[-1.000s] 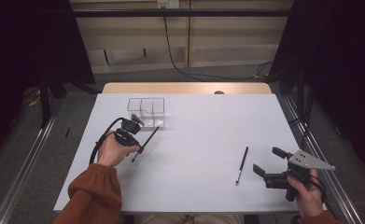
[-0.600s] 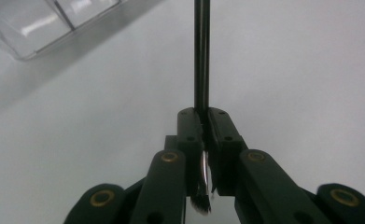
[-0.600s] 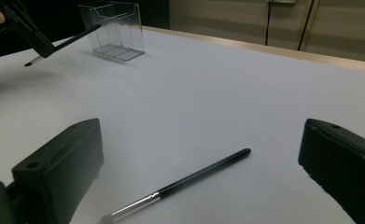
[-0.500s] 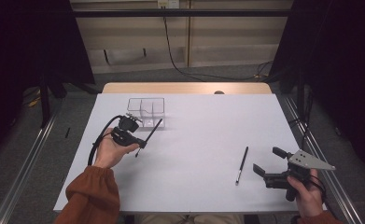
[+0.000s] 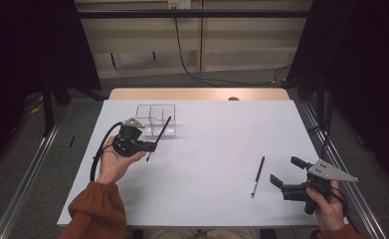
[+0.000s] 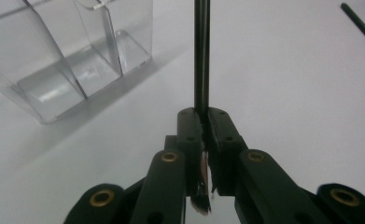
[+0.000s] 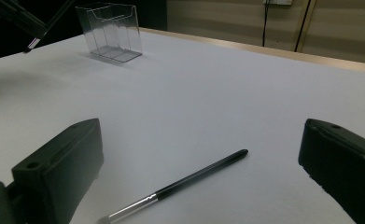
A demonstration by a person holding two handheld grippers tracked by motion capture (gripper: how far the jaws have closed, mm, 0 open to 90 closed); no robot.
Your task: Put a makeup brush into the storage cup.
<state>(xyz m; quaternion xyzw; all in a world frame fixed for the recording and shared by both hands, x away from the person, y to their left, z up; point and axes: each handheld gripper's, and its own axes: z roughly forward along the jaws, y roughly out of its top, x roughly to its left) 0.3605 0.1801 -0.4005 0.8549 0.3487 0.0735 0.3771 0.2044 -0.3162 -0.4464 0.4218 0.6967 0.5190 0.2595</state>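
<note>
Black brush (image 6: 201, 56) clamped in left gripper (image 5: 149, 145) jaws | right gripper (image 5: 287, 172) jaws wide, empty

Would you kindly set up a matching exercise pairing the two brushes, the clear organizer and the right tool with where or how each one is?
Things:
1. brush with the left tool
2. brush on the table
3. clear organizer
4. right tool

States:
A. jaws apart, nothing between them
B. clamped between shut jaws, off the table
C. lying flat on the white surface
D. standing empty at the far left of the table

Pairs: 1-B, 2-C, 3-D, 4-A
</note>
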